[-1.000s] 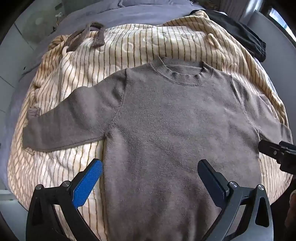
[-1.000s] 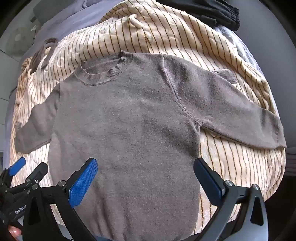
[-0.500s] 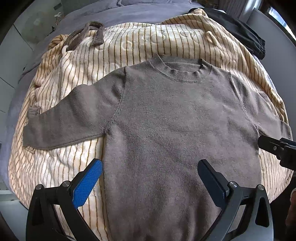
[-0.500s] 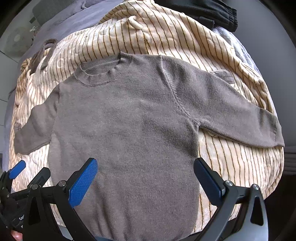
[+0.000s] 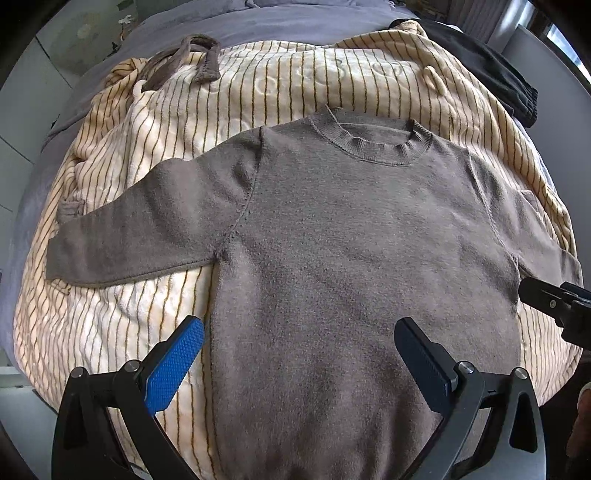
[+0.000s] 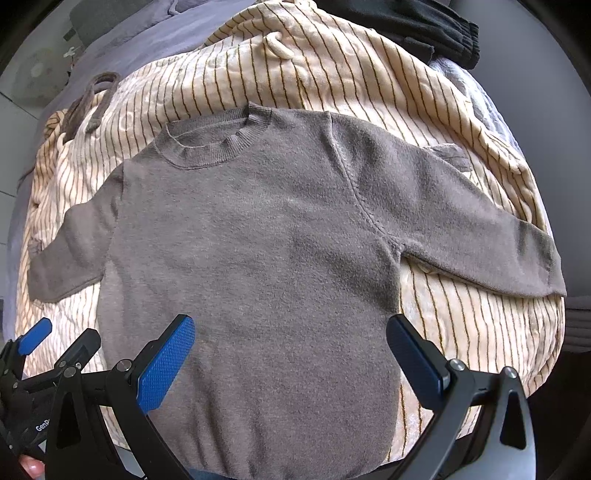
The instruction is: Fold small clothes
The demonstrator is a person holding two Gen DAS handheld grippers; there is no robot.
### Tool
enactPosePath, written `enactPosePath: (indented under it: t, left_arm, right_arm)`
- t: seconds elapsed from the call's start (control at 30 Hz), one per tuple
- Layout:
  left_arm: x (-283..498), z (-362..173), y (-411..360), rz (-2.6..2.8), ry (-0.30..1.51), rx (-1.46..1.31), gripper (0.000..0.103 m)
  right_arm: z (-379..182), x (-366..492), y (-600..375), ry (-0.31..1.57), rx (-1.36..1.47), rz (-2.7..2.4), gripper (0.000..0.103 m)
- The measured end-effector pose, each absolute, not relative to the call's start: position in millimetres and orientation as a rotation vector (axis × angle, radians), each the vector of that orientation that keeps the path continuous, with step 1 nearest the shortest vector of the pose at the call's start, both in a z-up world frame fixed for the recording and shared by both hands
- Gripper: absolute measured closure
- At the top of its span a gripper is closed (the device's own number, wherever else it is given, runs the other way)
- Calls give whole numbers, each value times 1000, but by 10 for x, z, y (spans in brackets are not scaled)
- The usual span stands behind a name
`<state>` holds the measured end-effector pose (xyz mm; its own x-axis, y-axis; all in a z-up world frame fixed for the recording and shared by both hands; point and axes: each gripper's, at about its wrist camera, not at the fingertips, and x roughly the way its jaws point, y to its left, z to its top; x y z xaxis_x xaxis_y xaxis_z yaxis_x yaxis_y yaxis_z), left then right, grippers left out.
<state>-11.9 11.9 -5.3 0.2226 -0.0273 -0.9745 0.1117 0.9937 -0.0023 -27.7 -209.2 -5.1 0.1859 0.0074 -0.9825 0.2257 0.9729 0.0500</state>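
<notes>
A small grey-brown knit sweater (image 5: 351, 251) lies flat, front up, on a cream striped blanket (image 5: 280, 88), with both sleeves spread out to the sides. It also shows in the right wrist view (image 6: 258, 258). My left gripper (image 5: 299, 343) is open and empty above the sweater's lower left part. My right gripper (image 6: 290, 339) is open and empty above the sweater's lower right part. The right gripper's tip shows at the right edge of the left wrist view (image 5: 554, 299). The left gripper shows at the lower left of the right wrist view (image 6: 37, 350).
The striped blanket (image 6: 369, 74) covers a grey bed (image 5: 258, 18). A black garment (image 5: 491, 74) lies at the far right, also in the right wrist view (image 6: 424, 26). A brown strap-like piece of cloth (image 5: 192, 55) lies at the blanket's far left.
Both grippers have drawn back slightly from the sweater, staying open. The sweater has not moved.
</notes>
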Motion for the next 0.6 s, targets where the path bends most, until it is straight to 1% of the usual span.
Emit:
enactPosePath:
  t: [0.6]
  left_arm:
    - [-127, -82, 143, -84, 1358, 60, 0]
  right_arm:
    - [-63, -274, -2073, 1390, 193, -154, 0]
